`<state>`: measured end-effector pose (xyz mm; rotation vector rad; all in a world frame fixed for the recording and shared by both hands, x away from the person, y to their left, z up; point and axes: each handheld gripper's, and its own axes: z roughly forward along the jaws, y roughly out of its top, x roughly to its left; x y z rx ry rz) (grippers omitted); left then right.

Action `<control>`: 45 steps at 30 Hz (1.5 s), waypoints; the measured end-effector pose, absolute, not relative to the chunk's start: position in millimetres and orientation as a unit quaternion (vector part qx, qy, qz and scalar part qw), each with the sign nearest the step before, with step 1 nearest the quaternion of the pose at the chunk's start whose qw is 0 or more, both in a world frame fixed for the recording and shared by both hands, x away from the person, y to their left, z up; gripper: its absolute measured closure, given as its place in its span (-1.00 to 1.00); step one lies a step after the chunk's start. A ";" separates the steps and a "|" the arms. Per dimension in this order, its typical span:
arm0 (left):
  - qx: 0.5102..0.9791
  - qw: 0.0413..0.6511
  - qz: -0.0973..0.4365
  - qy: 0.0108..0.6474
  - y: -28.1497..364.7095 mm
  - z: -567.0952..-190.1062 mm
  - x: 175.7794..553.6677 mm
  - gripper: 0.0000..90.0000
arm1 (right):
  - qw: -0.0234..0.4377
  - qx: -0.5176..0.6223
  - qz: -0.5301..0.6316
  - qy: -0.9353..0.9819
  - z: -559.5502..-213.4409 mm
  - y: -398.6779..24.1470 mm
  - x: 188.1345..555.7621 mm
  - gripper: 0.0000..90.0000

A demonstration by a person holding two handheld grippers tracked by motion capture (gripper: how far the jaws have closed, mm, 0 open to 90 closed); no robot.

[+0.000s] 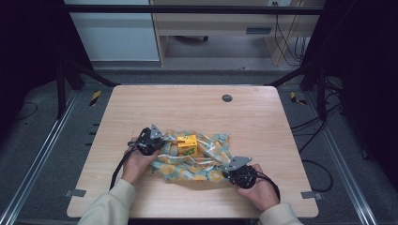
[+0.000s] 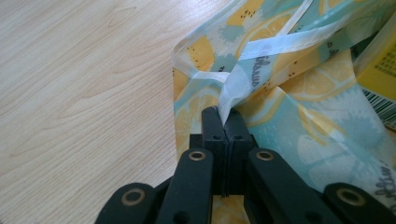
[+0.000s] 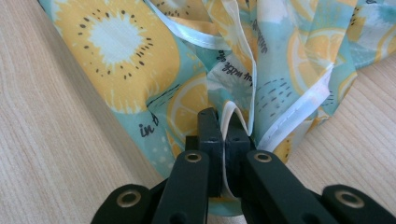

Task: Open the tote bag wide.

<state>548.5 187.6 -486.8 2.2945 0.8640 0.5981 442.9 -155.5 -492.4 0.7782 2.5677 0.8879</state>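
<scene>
A thin bag (image 1: pixel 197 161) printed with lemons and kiwi slices on pale teal lies crumpled near the table's front edge. A yellow carton (image 1: pixel 187 145) sits on it, and its corner (image 2: pixel 380 65) appears at the right of the left gripper view. My left gripper (image 1: pixel 151 140) is at the bag's left end, shut on a white handle strip (image 2: pixel 233 88). My right gripper (image 1: pixel 237 169) is at the bag's front right, shut on a fold of white-edged fabric (image 3: pixel 231 116). A hand holds each gripper.
The wooden table (image 1: pixel 197 108) has a round grey grommet (image 1: pixel 227 98) at the back centre. Bare wood lies behind and to both sides of the bag. Black frame posts and cables stand beyond the table's edges.
</scene>
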 end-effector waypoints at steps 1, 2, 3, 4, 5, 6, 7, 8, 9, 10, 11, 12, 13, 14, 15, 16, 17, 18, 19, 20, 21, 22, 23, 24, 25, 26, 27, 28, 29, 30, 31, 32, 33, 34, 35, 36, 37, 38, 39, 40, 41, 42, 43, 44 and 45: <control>0.866 0.304 0.226 0.326 187.6 -486.8 548.5 0.99 | 0.157 0.272 0.310 0.897 -492.4 -155.5 442.9 0.99; 0.868 0.302 0.224 0.325 187.7 -487.1 548.7 0.99 | 0.157 0.272 0.311 0.897 -492.5 -155.6 443.0 0.99; 0.867 0.303 0.225 0.326 187.4 -487.4 548.8 0.99 | 0.157 0.272 0.310 0.897 -492.4 -155.7 443.0 0.99; 0.867 0.303 0.225 0.326 187.3 -487.3 548.7 0.99 | 0.157 0.272 0.311 0.897 -492.5 -155.8 443.1 0.99; 0.868 0.302 0.225 0.325 187.4 -487.1 548.8 0.99 | 0.158 0.273 0.310 0.897 -492.3 -155.9 443.0 0.98; 0.868 0.302 0.225 0.325 187.4 -487.1 548.8 0.99 | 0.157 0.273 0.309 0.897 -492.2 -156.0 443.1 0.99; 0.868 0.302 0.224 0.326 187.4 -487.4 548.8 0.99 | 0.157 0.273 0.309 0.897 -492.2 -156.2 443.2 0.98; 0.869 0.299 0.223 0.324 187.6 -487.6 549.0 0.99 | 0.158 0.272 0.308 0.898 -492.2 -156.4 443.4 0.98; 0.870 0.298 0.223 0.324 187.6 -487.7 549.1 0.99 | 0.158 0.272 0.308 0.898 -492.2 -156.4 443.4 0.98; 0.870 0.297 0.222 0.324 187.5 -487.9 549.2 0.99 | 0.158 0.272 0.308 0.898 -492.1 -156.5 443.5 0.98; 0.870 0.297 0.222 0.325 187.5 -488.1 549.3 0.99 | 0.158 0.274 0.309 0.897 -492.1 -156.3 443.7 0.98; 0.870 0.297 0.221 0.326 187.4 -488.3 549.4 0.99 | 0.158 0.275 0.309 0.897 -492.1 -156.3 443.8 0.98; 0.870 0.296 0.220 0.326 187.5 -488.5 549.6 0.98 | 0.158 0.277 0.308 0.896 -492.1 -156.3 443.8 0.98; 0.870 0.296 0.219 0.327 187.6 -488.7 549.8 0.98 | 0.158 0.278 0.309 0.896 -492.2 -156.5 444.0 0.98; 0.870 0.296 0.219 0.327 187.8 -488.8 549.9 0.97 | 0.160 0.283 0.308 0.894 -492.1 -157.0 444.7 0.98; 0.869 0.298 0.218 0.329 187.8 -489.2 550.1 0.97 | 0.160 0.283 0.308 0.894 -492.1 -157.0 444.7 0.98; 0.869 0.299 0.216 0.330 188.2 -489.1 550.4 0.97 | 0.160 0.285 0.308 0.893 -492.0 -157.3 444.9 0.98; 0.868 0.301 0.213 0.332 189.0 -488.9 550.9 0.96 | 0.161 0.288 0.308 0.892 -491.6 -157.4 445.5 0.97; 0.868 0.301 0.214 0.333 189.1 -488.7 550.9 0.96 | 0.161 0.288 0.308 0.892 -491.6 -157.4 445.5 0.97; 0.868 0.299 0.215 0.332 189.2 -488.5 550.9 0.95 | 0.162 0.287 0.309 0.892 -491.0 -157.4 445.6 0.97; 0.869 0.299 0.213 0.332 189.5 -488.3 550.8 0.95 | 0.164 0.289 0.310 0.891 -489.8 -157.1 445.4 0.94; 0.868 0.301 0.212 0.333 189.8 -488.0 550.6 0.94 | 0.162 0.291 0.311 0.890 -489.3 -156.8 445.4 0.91; 0.869 0.299 0.212 0.333 190.4 -486.9 550.2 0.93 | 0.161 0.292 0.315 0.889 -489.4 -156.3 445.6 0.88; 0.868 0.299 0.214 0.332 190.9 -485.6 549.6 0.91 | 0.161 0.292 0.314 0.889 -488.9 -156.2 445.8 0.86; 0.868 0.300 0.216 0.331 191.4 -484.3 549.2 0.89 | 0.160 0.294 0.317 0.888 -488.3 -156.0 446.0 0.84; 0.868 0.301 0.220 0.329 192.3 -481.9 548.5 0.83 | 0.160 0.296 0.320 0.886 -486.8 -155.4 446.5 0.78; 0.868 0.301 0.220 0.329 192.3 -481.9 548.5 0.80 | 0.160 0.296 0.320 0.886 -486.8 -155.4 446.5 0.78; 0.866 0.302 0.223 0.330 192.6 -481.1 548.2 0.80 | 0.161 0.296 0.321 0.885 -486.2 -155.2 446.7 0.76; 0.866 0.302 0.224 0.330 193.5 -479.9 548.0 0.77 | 0.160 0.295 0.321 0.885 -485.7 -154.8 446.9 0.73; 0.864 0.303 0.228 0.331 194.8 -478.5 547.7 0.71 | 0.161 0.296 0.322 0.885 -484.8 -153.7 447.0 0.65; 0.864 0.303 0.228 0.331 194.8 -478.5 547.7 0.69 | 0.161 0.296 0.322 0.885 -484.8 -153.7 447.0 0.65; 0.863 0.304 0.228 0.332 195.4 -477.2 547.5 0.66 | 0.164 0.298 0.326 0.882 -483.7 -152.9 447.4 0.60; 0.862 0.307 0.229 0.333 196.0 -476.1 547.2 0.66 | 0.164 0.298 0.326 0.882 -483.7 -152.9 447.4 0.60; 0.859 0.311 0.232 0.333 196.5 -474.5 546.6 0.62 | 0.166 0.299 0.324 0.882 -482.5 -152.7 447.6 0.55; 0.857 0.314 0.236 0.333 196.4 -472.9 545.7 0.48 | 0.170 0.299 0.325 0.881 -479.6 -152.0 448.0 0.43; 0.857 0.314 0.237 0.333 196.1 -471.8 545.1 0.42 | 0.170 0.300 0.326 0.880 -478.7 -151.6 447.9 0.38; 0.858 0.311 0.241 0.331 195.4 -469.7 544.3 0.42 | 0.170 0.300 0.326 0.880 -478.7 -151.6 447.9 0.38; 0.857 0.312 0.243 0.330 194.2 -467.1 543.1 0.35 | 0.172 0.300 0.326 0.880 -477.7 -151.1 448.0 0.30; 0.857 0.313 0.245 0.328 193.7 -465.1 542.3 0.26 | 0.174 0.300 0.326 0.880 -476.3 -150.4 447.9 0.21; 0.857 0.315 0.248 0.325 193.0 -461.4 541.2 0.20 | 0.176 0.301 0.326 0.879 -475.2 -150.1 447.8 0.13; 0.855 0.319 0.249 0.325 192.3 -459.5 540.4 0.13 | 0.179 0.301 0.329 0.877 -473.2 -149.4 447.2 0.03; 0.854 0.321 0.250 0.323 191.8 -455.7 539.3 0.08 | 0.182 0.301 0.329 0.876 -471.9 -148.9 446.5 -0.05; 0.856 0.319 0.251 0.320 191.8 -452.6 538.6 -0.04 | 0.188 0.299 0.332 0.875 -467.0 -147.8 444.9 -0.24; 0.856 0.321 0.250 0.320 191.5 -451.0 538.2 -0.08 | 0.188 0.298 0.333 0.874 -465.2 -147.7 444.5 -0.24; 0.856 0.320 0.251 0.319 191.6 -448.8 537.4 -0.08 | 0.188 0.298 0.333 0.874 -465.2 -147.7 444.5 -0.31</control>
